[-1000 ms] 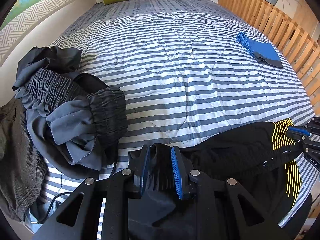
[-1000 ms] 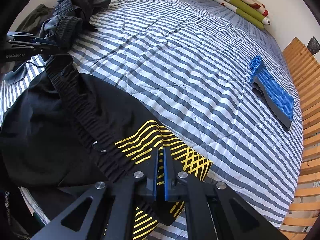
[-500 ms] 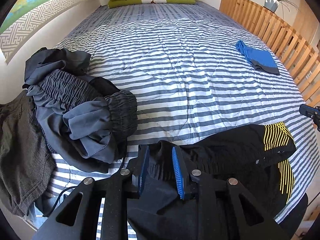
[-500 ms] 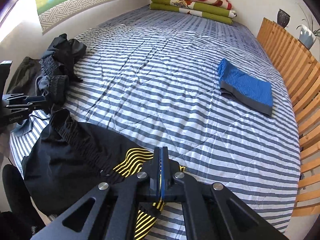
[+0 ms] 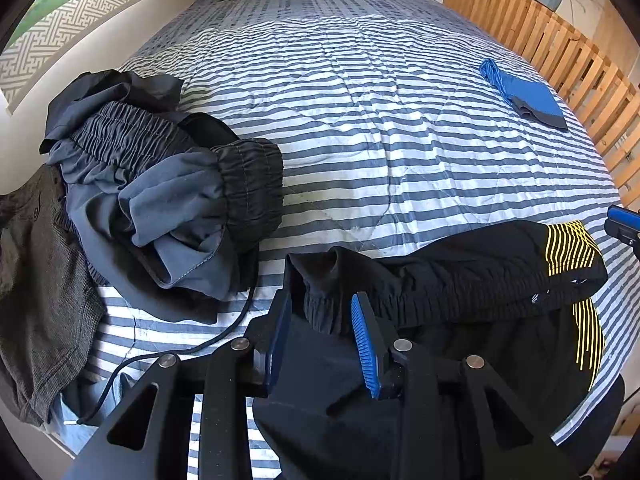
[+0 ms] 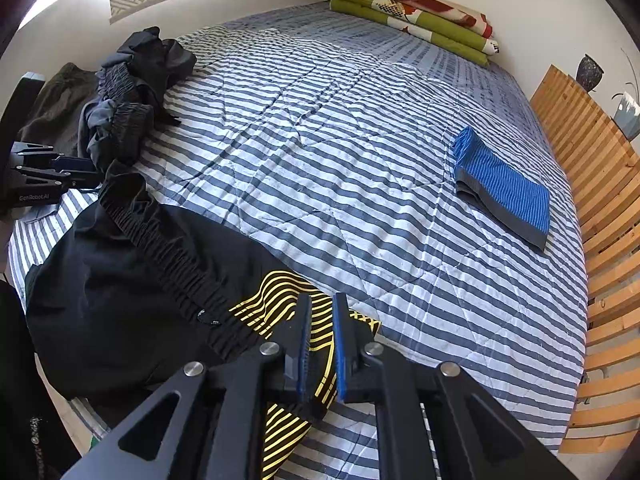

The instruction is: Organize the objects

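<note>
Black shorts with yellow stripes (image 5: pixel 460 276) lie spread across the near edge of the striped bed; they also show in the right wrist view (image 6: pixel 132 280). My left gripper (image 5: pixel 320 320) is open, its jaws straddling the left end of the waistband. My right gripper (image 6: pixel 320 320) is slightly open above the yellow-striped corner (image 6: pixel 276 308), no longer clamped on it. A folded blue garment (image 6: pixel 504 188) lies at the right side of the bed, also seen in the left wrist view (image 5: pixel 524 92).
A heap of grey and black clothes (image 5: pixel 152 184) sits at the bed's left edge, with a dark knit garment (image 5: pixel 36 276) beside it. Folded green blankets (image 6: pixel 416 12) lie at the headboard end. A wooden slatted rail (image 6: pixel 600 200) runs along the right. A black cable (image 5: pixel 180 352) trails near my left gripper.
My right gripper, shut on the yellow-striped corner a second ago, has opened a little and pulled back. The shorts have settled flat on the bed. My left gripper's jaws have widened.
</note>
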The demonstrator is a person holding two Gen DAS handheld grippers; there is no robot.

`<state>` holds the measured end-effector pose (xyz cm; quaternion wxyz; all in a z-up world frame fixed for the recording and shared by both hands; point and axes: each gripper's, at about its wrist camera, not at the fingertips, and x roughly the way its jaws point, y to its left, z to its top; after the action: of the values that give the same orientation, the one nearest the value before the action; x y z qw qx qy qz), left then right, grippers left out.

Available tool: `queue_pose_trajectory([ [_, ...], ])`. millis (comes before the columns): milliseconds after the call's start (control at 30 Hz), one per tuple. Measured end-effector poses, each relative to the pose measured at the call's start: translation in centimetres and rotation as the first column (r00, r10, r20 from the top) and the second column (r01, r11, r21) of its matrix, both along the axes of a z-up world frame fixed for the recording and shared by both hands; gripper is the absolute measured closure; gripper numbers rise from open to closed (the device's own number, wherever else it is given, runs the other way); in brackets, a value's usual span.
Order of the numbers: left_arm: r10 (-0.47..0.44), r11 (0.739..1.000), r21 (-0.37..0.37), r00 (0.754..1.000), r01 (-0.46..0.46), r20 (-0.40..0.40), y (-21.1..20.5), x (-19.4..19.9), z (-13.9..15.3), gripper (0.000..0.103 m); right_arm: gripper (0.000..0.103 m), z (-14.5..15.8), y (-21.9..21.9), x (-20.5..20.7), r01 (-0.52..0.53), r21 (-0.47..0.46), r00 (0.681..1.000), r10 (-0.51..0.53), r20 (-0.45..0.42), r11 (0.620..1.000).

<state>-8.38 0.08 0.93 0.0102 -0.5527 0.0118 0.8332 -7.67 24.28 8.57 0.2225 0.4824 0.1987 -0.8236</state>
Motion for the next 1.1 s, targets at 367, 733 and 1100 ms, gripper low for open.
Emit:
queue_pose_trajectory([
  [367, 0.014, 1.0, 0.003, 1.0, -0.014, 0.006, -1.0, 0.1, -0.5, 0.069, 0.088, -0.2, -1.1, 0.4, -0.029, 0.037, 0.999, 0.03, -0.022, 0.999],
  [733, 0.013, 0.999, 0.036, 0.999, -0.014, 0.03, -1.6, 0.5, -0.7, 0.049, 0.043, -0.2, -0.9, 0.6, -0.066, 0.021, 0.998, 0.066, -0.01, 0.998],
  [1100, 0.001, 0.999, 0.036, 0.998, -0.003, 0.062, -1.8, 1.3, -2.5, 0.046, 0.043, -5.1, -4.6, 2.3, -0.268, 0.184, 0.963, 0.262, 0.057, 0.946],
])
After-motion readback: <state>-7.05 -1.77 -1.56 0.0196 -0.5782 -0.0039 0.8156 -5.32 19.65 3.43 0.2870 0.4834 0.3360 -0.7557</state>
